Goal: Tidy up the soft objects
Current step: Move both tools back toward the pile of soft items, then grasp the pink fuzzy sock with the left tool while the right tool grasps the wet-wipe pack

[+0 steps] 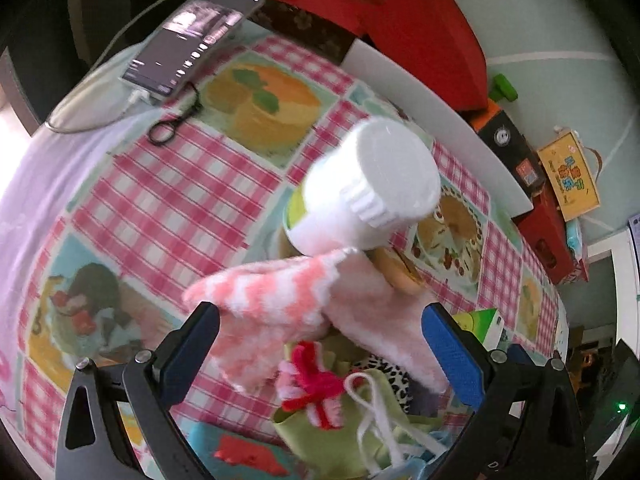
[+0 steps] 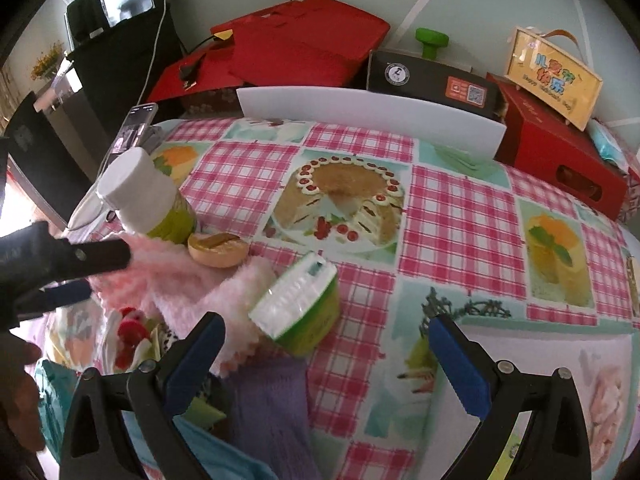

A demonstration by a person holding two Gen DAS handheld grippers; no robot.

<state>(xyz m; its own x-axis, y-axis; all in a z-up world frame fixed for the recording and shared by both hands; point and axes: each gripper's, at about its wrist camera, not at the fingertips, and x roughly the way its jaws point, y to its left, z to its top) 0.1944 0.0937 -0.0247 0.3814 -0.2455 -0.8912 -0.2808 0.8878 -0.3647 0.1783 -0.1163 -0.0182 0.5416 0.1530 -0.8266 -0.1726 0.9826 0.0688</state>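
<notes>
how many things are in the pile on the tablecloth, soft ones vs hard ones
Soft: 3 – pink sock, purple cloth, green pouch
Hard: 3 – white-capped bottle, green tub, round brown piece
Total: 6 told apart; more fabric near the bottom edge is too jumbled to count.

The right gripper (image 2: 324, 356) hangs over the checked tablecloth (image 2: 460, 216) with its 2 blue-padded fingers (image 2: 460, 364) spread wide, holding nothing. Near the table's left edge a fluffy pink cloth (image 2: 188, 284) lies heaped, a white-capped bottle (image 2: 148, 196) and a round tan compact (image 2: 218, 249) at its far side. A green-and-white box (image 2: 300, 304) leans on it. The left gripper (image 2: 80, 276) reaches over the cloth from the left.
</notes>
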